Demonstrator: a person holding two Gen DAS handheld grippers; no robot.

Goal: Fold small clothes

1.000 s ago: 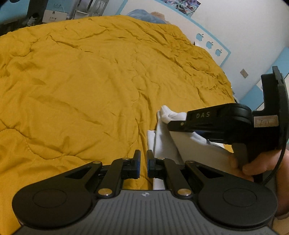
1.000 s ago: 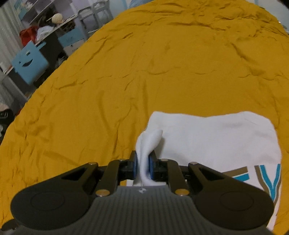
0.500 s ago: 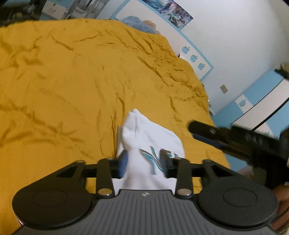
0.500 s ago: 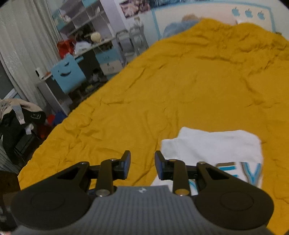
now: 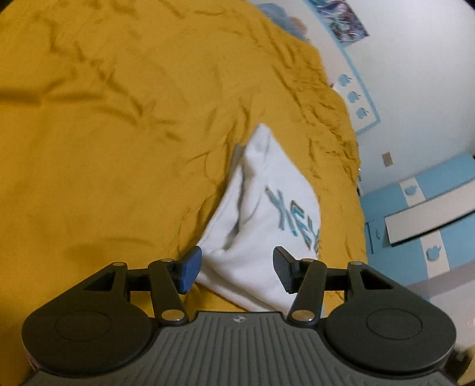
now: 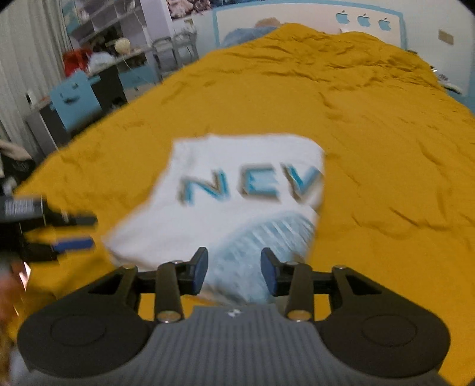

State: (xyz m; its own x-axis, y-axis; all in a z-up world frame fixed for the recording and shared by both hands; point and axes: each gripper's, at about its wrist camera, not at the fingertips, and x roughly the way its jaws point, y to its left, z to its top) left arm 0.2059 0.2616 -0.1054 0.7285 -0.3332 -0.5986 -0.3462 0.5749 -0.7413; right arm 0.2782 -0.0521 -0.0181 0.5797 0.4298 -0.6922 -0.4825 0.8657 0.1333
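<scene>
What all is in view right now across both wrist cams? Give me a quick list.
Folded garment: one, white with blue lettering, lying on the bedspread ahead of both grippers.
Bedspread: one, mustard yellow, wrinkled, covering the bed.
Apple decals: three, blue, on the wall past the far end of the bed.
Poster: one, blue-toned, on the wall.
Desk: one, dark, cluttered, left of the bed in the right wrist view.
Smiley-face panel: one, light blue, in front of the desk.
Cabinet: one, blue and white, beside the bed.
Left gripper: jaws open, empty.
Right gripper: jaws open, empty.
</scene>
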